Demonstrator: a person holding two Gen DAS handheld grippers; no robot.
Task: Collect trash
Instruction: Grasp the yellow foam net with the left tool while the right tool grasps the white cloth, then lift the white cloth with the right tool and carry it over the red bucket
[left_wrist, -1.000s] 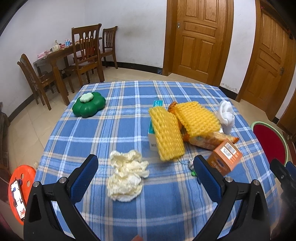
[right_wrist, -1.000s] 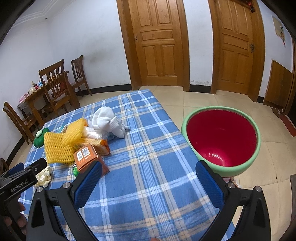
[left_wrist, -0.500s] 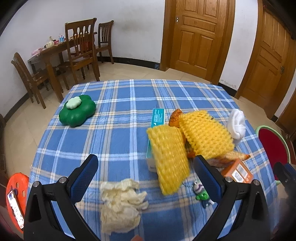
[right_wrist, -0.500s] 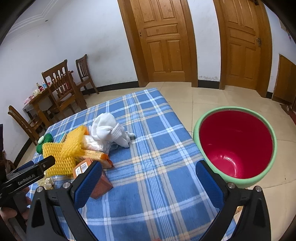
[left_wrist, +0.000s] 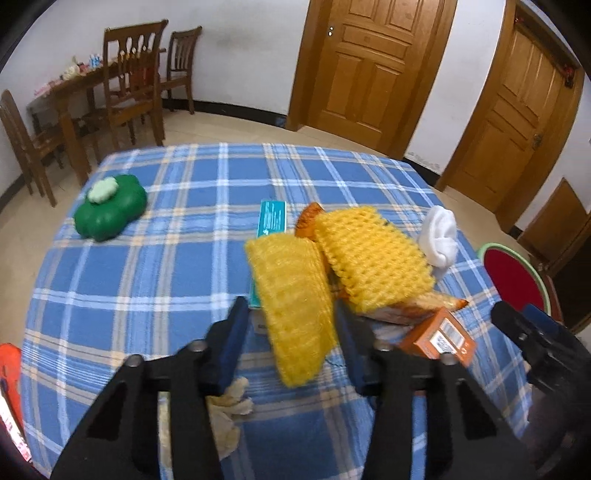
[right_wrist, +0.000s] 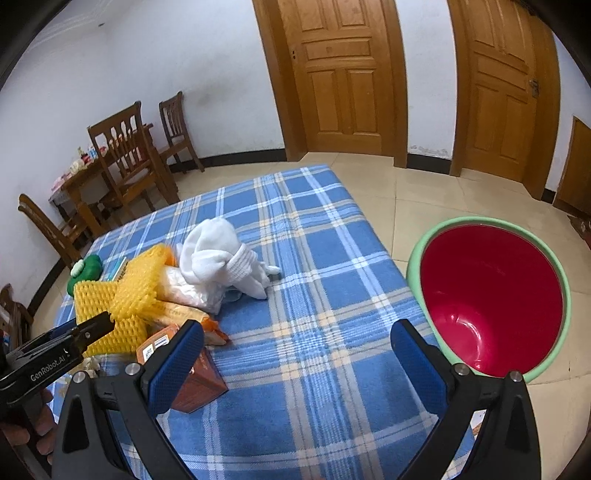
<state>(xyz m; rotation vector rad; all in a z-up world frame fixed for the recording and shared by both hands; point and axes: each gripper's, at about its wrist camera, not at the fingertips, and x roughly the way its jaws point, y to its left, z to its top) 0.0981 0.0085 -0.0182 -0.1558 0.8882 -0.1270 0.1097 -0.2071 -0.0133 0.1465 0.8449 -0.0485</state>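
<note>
Left gripper has just been closing its fingers around the nearer yellow foam net; the net sits between the blue pads, but I can't tell if they're actually pinching it. It lies on the blue plaid worktop against a second yellow net, with an orange box just beside and a crumpled tissue under the left finger. Right gripper hangs spread wide with nothing in it. The red bin stands on the floor beside the worktop.
</note>
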